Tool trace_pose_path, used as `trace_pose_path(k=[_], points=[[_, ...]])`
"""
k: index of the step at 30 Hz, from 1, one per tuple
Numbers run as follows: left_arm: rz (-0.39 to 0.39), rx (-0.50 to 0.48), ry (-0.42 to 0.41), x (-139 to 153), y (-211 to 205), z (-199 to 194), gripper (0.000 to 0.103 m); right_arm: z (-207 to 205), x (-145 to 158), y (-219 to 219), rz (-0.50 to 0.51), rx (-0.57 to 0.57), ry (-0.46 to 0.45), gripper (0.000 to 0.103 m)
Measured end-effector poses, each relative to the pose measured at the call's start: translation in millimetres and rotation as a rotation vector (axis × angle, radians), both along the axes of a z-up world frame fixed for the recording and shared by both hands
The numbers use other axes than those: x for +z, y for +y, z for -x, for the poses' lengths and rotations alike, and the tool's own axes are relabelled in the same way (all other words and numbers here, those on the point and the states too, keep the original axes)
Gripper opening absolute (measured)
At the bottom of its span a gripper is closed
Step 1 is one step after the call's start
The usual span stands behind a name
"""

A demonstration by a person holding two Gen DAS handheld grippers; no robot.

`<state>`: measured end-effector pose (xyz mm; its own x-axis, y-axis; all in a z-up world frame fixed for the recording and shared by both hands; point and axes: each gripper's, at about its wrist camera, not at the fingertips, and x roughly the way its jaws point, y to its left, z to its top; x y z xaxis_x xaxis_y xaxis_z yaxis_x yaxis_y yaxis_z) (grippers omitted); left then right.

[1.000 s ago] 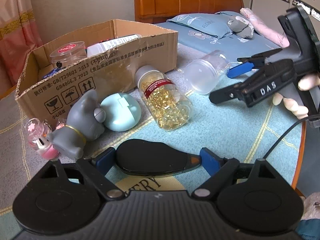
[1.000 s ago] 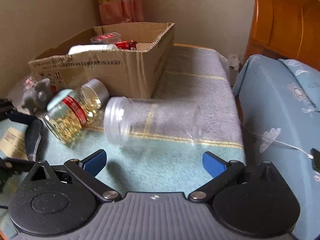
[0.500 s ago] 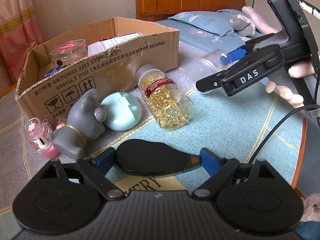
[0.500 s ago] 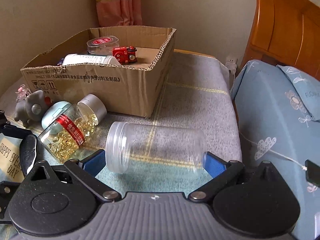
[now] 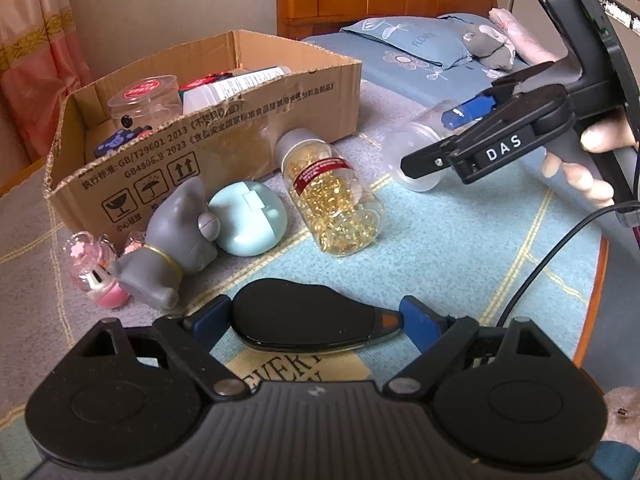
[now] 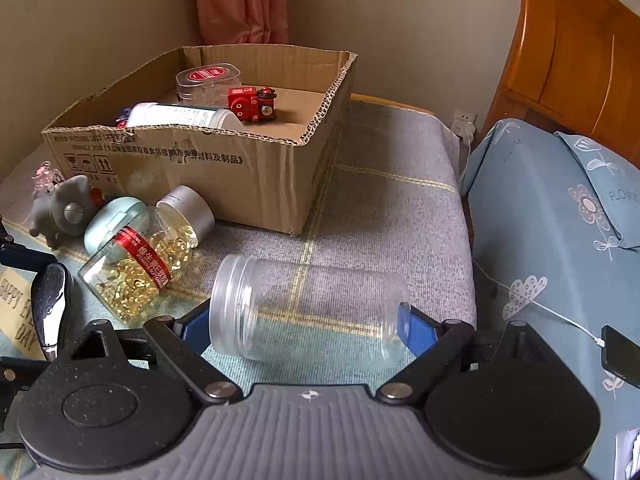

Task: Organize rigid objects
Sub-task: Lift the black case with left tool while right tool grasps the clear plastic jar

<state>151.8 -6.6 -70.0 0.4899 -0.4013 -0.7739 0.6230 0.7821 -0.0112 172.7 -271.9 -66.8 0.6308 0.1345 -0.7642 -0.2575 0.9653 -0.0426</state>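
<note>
Two blue pads of my right hand-held gripper (image 6: 308, 330) close around an empty clear plastic jar (image 6: 308, 312), light, slippery, gripped end-to-end.

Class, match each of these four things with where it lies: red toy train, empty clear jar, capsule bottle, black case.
Things:
1. red toy train
2. empty clear jar
3. capsule bottle
4. black case

Places:
A. between the right gripper's fingers
B. inside the cardboard box
C. between the left gripper's fingers
D. on its side before the box

Pairs: 1-B, 2-A, 3-D, 4-C
</note>
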Motion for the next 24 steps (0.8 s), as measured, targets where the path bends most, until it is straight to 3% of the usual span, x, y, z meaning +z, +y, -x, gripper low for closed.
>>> trace_pose_path(k=[12, 24], points=[[-0.019, -0.017, -0.003, 34, 6, 7, 0.089, 11, 28, 2, 0.033, 0.081, -0.005, 0.094], [0.020, -0.006, -0.054, 87, 24, -11, 0.089, -1, 95, 27, 0.015, 0.190, -0.115, 0.094]])
